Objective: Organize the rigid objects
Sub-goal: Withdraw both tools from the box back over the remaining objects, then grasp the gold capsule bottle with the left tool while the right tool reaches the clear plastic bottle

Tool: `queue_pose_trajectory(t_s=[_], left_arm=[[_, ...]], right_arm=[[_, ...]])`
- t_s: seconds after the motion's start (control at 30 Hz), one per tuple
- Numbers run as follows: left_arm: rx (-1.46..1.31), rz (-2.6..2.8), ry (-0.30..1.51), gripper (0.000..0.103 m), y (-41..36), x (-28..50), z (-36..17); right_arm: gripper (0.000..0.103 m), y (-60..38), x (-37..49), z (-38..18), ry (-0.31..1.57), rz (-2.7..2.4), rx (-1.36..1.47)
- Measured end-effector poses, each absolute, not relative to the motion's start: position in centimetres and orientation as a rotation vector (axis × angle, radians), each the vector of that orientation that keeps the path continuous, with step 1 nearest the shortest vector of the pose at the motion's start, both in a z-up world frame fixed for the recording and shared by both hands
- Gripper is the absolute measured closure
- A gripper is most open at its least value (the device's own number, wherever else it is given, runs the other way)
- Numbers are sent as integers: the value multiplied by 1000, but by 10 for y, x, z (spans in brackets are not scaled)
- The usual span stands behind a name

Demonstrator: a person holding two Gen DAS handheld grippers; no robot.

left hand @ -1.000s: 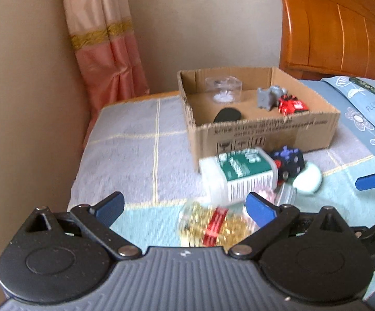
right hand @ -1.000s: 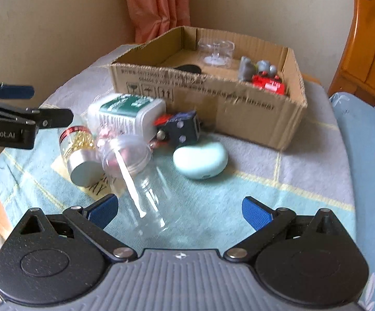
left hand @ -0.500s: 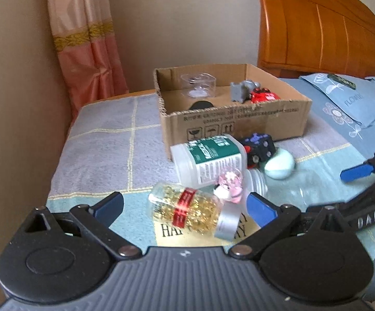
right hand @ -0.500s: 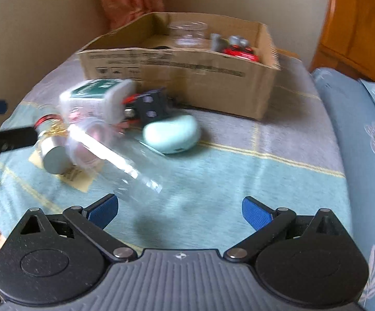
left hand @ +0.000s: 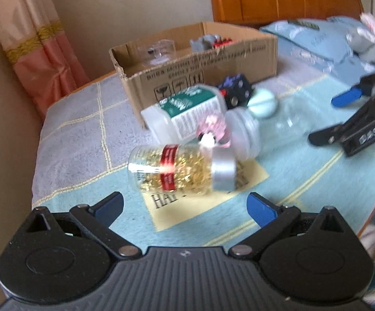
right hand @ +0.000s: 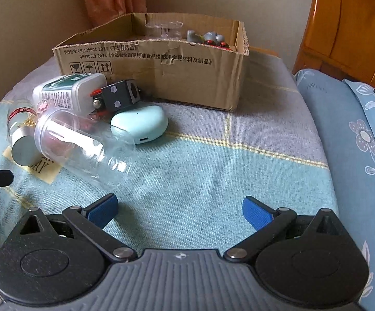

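Lying on its side just in front of the cardboard box, the clear plastic bottle is seen with its long axis running diagonally, its wide open mouth turned toward the box's left end and its base pointing away from the box. On the box's front wall, "GB/T29601 2013" and "GB4806.9 2023" are printed beside a row of Chinese characters and three handling symbols. A white jar with a green label is tipped over against that wall; its small print cannot be read. Beside it a black cube and a mint-green case are touching. A capsule jar with a red band lies crosswise, its silver cap toward the bottle, on a yellow card lettered "HAP…" and "DAY". Inside the box, a clear container and small toys are visible. The left gripper and right gripper are both spread wide, nothing held.
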State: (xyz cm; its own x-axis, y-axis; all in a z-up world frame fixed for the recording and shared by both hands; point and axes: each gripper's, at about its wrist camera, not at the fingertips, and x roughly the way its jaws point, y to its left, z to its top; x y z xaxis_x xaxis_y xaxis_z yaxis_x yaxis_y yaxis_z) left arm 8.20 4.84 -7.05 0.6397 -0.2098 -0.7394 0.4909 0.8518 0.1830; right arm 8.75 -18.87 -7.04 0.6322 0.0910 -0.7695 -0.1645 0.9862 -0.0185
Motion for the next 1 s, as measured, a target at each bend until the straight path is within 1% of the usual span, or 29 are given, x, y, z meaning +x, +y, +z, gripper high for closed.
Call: queue_pose_trajectory(t_s=[0.1, 0.53, 0.57, 0.63, 0.77, 1.0], left_arm=[[434, -445, 779, 1, 50, 88, -78], [357, -595, 763, 1, 52, 115, -79], [354, -596, 758, 2, 51, 115, -78], [343, -592, 729, 9, 51, 114, -75], [287, -554, 759, 9, 57, 120, -72], [278, -449, 782, 9, 70, 120, -71]], right_arm=[[0, -189, 86, -71, 865, 149, -90], [0, -182, 89, -70, 865, 146, -90], [0, -181, 90, -70, 868, 147, -90], [0, -178, 91, -69, 881, 150, -91], [0, -170, 94, -63, 915, 203, -69], [0, -149, 96, -46, 931, 374, 42]])
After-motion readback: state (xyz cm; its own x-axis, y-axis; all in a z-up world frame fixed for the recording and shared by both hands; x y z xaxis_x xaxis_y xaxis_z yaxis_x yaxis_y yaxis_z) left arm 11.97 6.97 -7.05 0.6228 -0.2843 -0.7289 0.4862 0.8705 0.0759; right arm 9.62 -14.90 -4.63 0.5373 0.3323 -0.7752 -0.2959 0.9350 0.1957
